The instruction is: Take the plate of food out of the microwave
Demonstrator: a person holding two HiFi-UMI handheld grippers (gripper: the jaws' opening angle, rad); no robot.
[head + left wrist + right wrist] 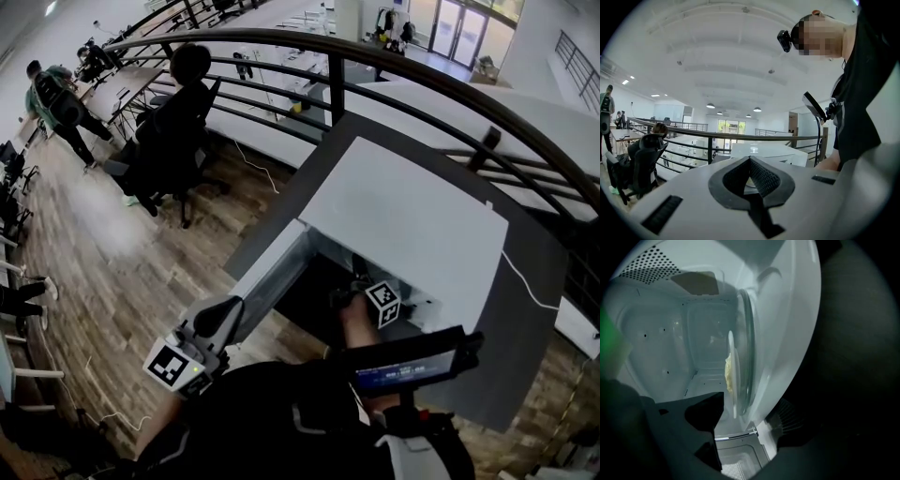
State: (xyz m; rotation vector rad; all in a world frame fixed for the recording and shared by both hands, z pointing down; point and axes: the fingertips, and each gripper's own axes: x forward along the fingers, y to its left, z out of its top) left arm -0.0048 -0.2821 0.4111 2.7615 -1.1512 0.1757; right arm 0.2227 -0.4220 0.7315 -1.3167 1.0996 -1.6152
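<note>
Right gripper [749, 412] is in the open white microwave [403, 211], jaws wide apart, nothing gripped. Thin white plate [733, 380] of yellow food [727, 373] sits on the glass turntable [748, 352] just ahead, rim edge-on to the gap. Left gripper [750, 161] has jaws closed, empty, well away.

Just ahead of the right gripper [745, 425]: pale yellow food [727, 373] on a white plate [734, 399], white microwave [403, 216], dark grey table [530, 309], brown plank floor [112, 272].

Black top [272, 412]; left gripper [223, 317] and right gripper [364, 289] carry black-and-white marker cubes [174, 365].
</note>
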